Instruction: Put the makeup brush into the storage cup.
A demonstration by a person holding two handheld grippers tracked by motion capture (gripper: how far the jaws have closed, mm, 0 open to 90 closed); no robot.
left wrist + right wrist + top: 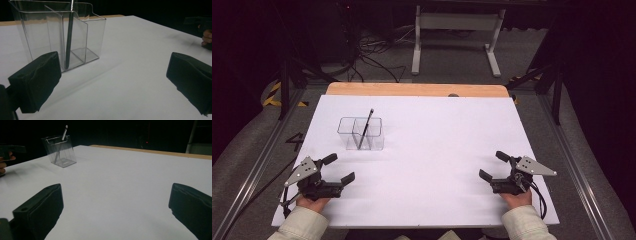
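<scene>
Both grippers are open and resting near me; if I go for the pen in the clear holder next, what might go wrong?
The clear holder looks light, so nudging it with the left gripper may slide or tip it. The pen leans tilted against a thin divider; a sideways pull could drag the holder along. The right gripper sits far off, unable to steady it quickly.

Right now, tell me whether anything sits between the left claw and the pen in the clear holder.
Nothing lies on the white table between the left claw and the clear holder. The pen leans inside a compartment, so the holder's front wall covers its lower part; only its upper end pokes free above the rim.
</scene>
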